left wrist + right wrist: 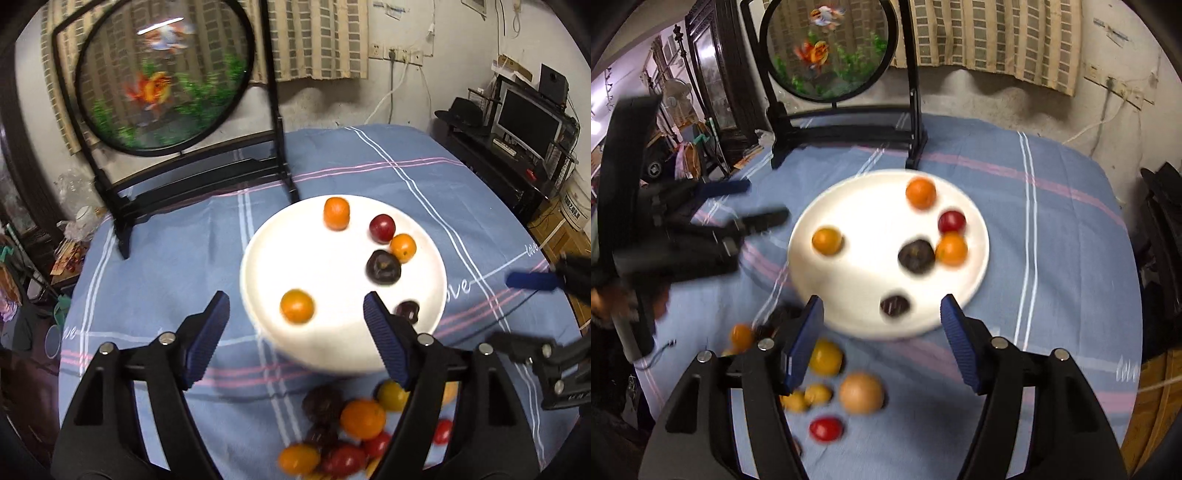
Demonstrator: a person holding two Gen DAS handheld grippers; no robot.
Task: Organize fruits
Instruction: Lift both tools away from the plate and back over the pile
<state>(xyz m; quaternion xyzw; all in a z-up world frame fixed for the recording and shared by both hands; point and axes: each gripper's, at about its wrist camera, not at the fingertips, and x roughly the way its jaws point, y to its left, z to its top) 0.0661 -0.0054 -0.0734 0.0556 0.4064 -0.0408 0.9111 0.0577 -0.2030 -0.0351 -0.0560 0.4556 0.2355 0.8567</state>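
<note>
A white plate (314,258) (871,229) lies on the blue cloth and holds several small fruits: oranges (336,213), a red one (382,228) and dark purple ones (383,266). My left gripper (295,306) hovers open over the plate's near edge, with an orange fruit (297,306) lying on the plate beyond its tips, untouched. My right gripper (882,306) is open too, above a dark fruit (894,305) on the plate. A loose pile of orange, red, yellow and dark fruits (362,417) (860,393) lies on the cloth in front of the plate.
A round goldfish screen (162,74) (827,48) on a black stand rises behind the plate. The table's edge curves away on the right, where a desk with a monitor (528,122) stands. Each gripper shows at the side of the other's view.
</note>
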